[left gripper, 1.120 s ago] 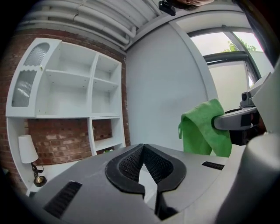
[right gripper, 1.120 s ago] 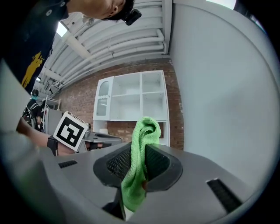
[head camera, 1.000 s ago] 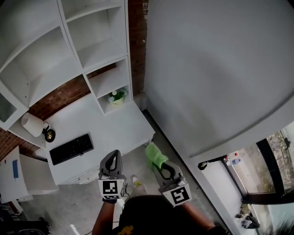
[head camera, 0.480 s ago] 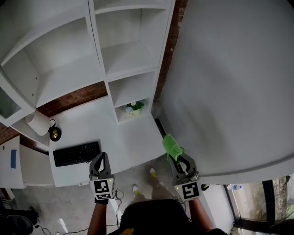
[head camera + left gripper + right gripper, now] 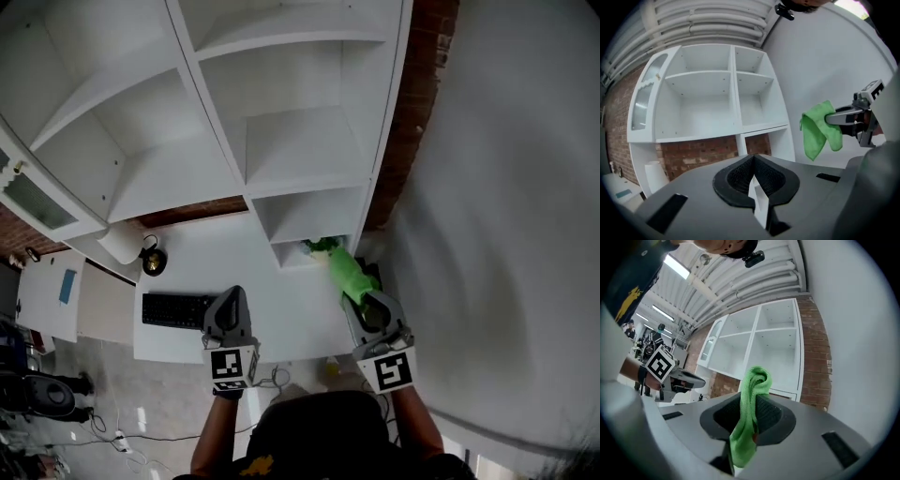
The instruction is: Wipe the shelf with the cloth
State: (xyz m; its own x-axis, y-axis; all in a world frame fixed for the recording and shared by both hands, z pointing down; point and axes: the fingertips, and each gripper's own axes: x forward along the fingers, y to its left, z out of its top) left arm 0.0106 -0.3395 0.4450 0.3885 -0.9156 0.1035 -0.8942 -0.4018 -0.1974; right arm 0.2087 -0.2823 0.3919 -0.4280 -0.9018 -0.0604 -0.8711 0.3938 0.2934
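A white wall shelf (image 5: 300, 150) with several open compartments hangs above a white desk (image 5: 272, 323); it also fills the left gripper view (image 5: 717, 103) and shows in the right gripper view (image 5: 759, 343). My right gripper (image 5: 361, 298) is shut on a bright green cloth (image 5: 345, 270), which droops from its jaws (image 5: 749, 418). The cloth hangs in front of the lowest right compartment, apart from the shelf. From the left gripper view the cloth (image 5: 818, 131) shows at the right. My left gripper (image 5: 232, 305) is shut and empty, over the desk front (image 5: 754, 187).
A black keyboard (image 5: 178, 309) lies on the desk. A white cylinder (image 5: 122, 242) and a small black lamp (image 5: 153, 261) sit at the desk's left. A green plant (image 5: 319, 246) stands in the lowest compartment. A grey wall (image 5: 506, 234) rises at the right, beside brick (image 5: 422, 94).
The head view has swung up towards the shelf. Both grippers came closer to it, and the right one carried the cloth up to the lowest right compartment.
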